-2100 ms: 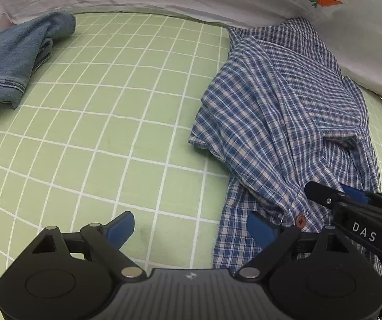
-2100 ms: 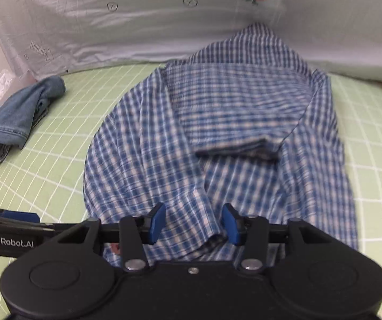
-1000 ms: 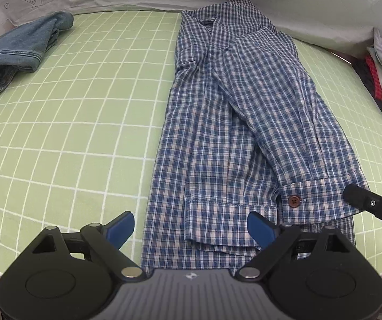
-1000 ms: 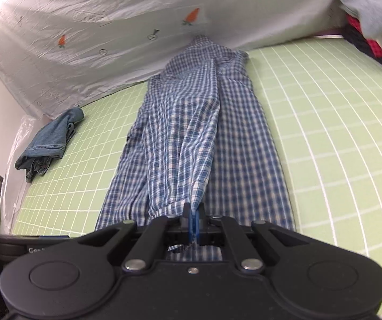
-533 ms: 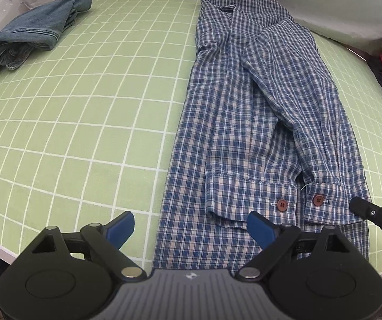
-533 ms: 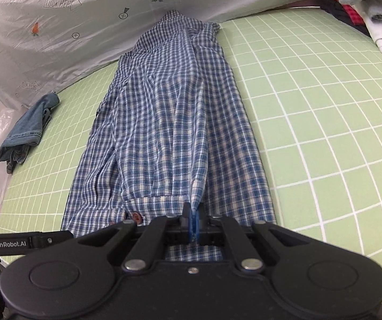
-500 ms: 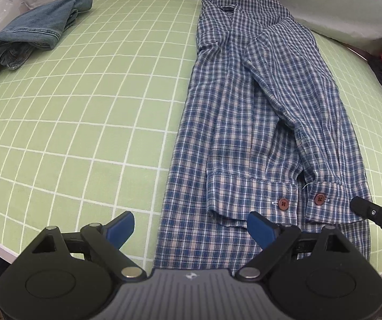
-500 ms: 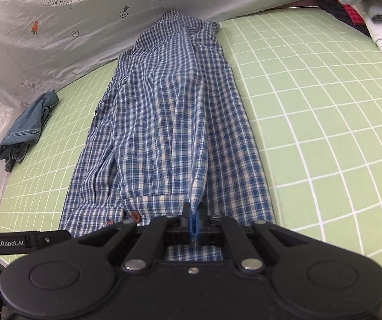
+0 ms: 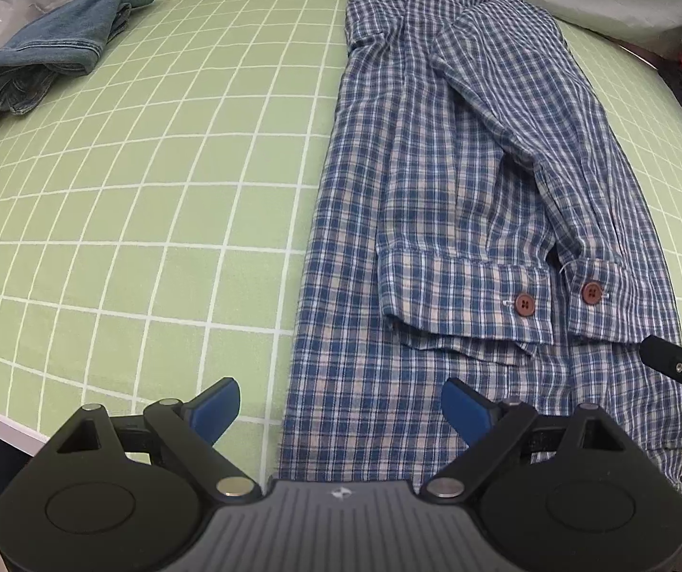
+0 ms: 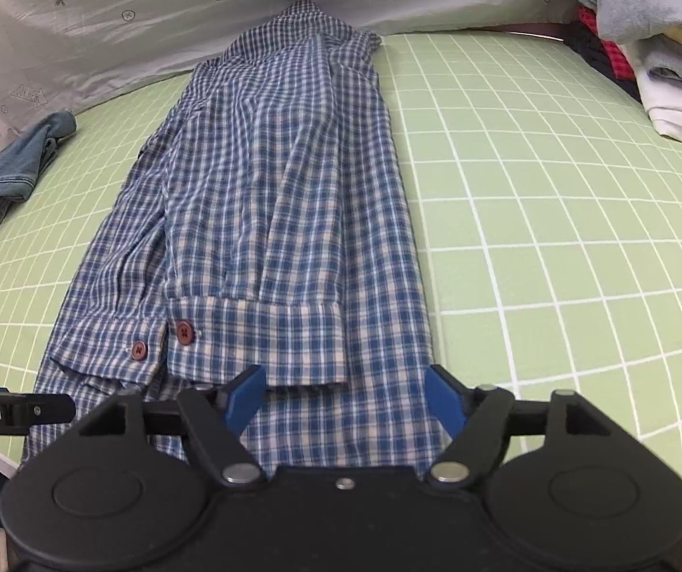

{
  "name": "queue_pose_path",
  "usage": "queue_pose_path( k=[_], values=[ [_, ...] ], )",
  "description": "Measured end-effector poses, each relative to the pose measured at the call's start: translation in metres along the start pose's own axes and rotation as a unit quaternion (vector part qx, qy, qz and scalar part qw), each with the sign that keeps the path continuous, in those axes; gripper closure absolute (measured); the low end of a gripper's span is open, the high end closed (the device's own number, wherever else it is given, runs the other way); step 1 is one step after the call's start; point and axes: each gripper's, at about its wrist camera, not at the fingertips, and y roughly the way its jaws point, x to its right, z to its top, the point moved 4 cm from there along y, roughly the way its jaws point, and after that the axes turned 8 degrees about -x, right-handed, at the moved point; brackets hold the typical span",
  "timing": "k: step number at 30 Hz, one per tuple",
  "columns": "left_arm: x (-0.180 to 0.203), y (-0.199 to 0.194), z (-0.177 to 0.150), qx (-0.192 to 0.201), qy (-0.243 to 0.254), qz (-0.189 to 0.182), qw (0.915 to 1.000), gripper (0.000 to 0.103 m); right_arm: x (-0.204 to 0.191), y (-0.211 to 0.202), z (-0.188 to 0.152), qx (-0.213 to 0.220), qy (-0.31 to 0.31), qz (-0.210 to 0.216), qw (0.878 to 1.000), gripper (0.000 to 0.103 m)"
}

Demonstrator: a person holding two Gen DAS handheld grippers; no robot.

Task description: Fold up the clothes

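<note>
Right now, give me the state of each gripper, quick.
Left gripper: open, holding nothing, above the plaid shirt.
Right gripper: open, holding nothing, near the shirt's cuff.

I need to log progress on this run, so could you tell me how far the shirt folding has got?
Done: the plaid shirt lies as a long narrow strip on the green grid mat, both sleeves laid down its length, cuffs side by side near the hem. In hand: nothing; the left gripper and right gripper are open over the hem. Left: folding the strip crosswise.
</note>
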Motion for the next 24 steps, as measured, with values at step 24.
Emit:
queue_pose_path(
  k=[24],
  values=[
    [0.026,0.005,-0.037,-0.012,0.072,-0.003,0.9974,0.017,-0.003,0.007,-0.041,-0.046,-0.023,-0.04,0.998,0.01]
  ],
)
